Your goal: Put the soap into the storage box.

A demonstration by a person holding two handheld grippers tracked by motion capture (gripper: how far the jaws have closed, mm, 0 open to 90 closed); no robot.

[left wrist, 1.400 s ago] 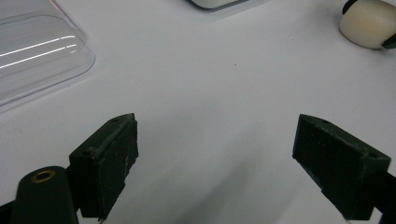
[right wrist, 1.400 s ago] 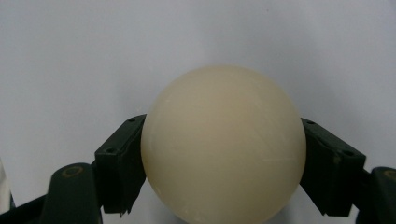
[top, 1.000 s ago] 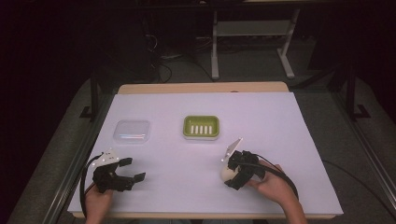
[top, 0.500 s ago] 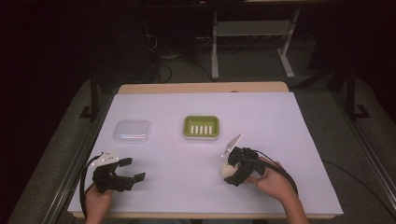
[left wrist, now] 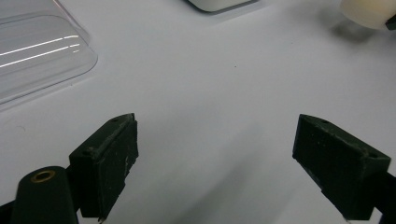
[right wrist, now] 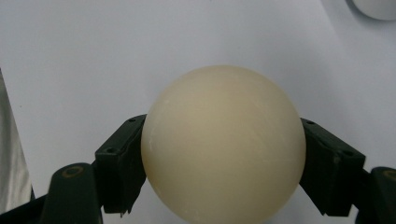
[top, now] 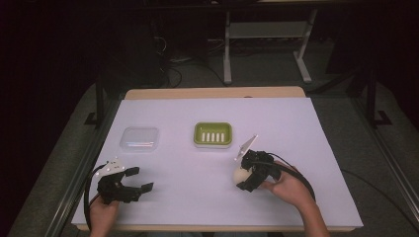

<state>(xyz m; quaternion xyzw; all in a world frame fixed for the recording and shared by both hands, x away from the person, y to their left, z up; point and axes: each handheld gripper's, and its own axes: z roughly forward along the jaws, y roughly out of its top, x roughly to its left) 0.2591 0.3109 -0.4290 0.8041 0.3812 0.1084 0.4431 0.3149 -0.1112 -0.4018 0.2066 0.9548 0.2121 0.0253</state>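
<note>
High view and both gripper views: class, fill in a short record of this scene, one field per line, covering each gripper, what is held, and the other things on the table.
right gripper: shut on the cream soap
left gripper: open, holding nothing, jaws wide apart above the table
green soap dish: mid-table, holding nothing
clear lid: flat, left of the dish

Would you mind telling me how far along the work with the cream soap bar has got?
Done: the right tongs are shut on the rounded cream soap bar, near the table's front edge. In hand: carrying it. Left: it probably goes into the green slotted soap dish, which holds nothing yet; the clear plastic lid lies apart, and the left tongs are open and idle.
</note>
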